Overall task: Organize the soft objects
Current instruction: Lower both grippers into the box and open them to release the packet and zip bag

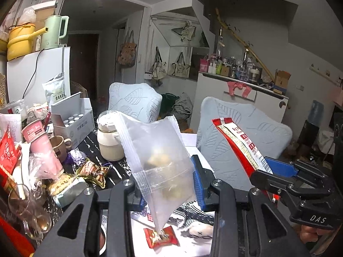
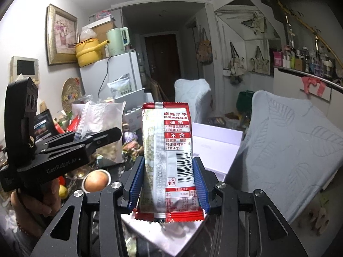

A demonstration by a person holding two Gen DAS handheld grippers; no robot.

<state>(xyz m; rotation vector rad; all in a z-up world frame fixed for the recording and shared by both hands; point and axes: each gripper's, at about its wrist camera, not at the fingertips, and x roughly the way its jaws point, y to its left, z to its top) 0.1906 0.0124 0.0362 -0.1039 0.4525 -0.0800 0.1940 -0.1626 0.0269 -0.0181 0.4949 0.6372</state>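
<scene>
My left gripper [image 1: 166,184] is shut on a clear zip bag [image 1: 158,156] with pale food pieces inside, held upright above the table. My right gripper [image 2: 169,180] is shut on a red and white snack packet [image 2: 169,156], held upright with its back label facing the camera. In the left wrist view the right gripper [image 1: 276,171] is at the right with the packet [image 1: 238,143] sticking up from it. In the right wrist view the left gripper [image 2: 85,143] is at the left with the clear bag [image 2: 96,120].
A cluttered table [image 1: 111,171] holds a cream jar [image 1: 108,139], pink cups [image 1: 40,141], a mug [image 1: 59,146], a glass [image 1: 27,209], wrapped snacks [image 1: 94,171] and a white box [image 1: 72,117]. A small red packet [image 1: 160,236] lies below. Two covered chairs [image 1: 242,137] stand behind.
</scene>
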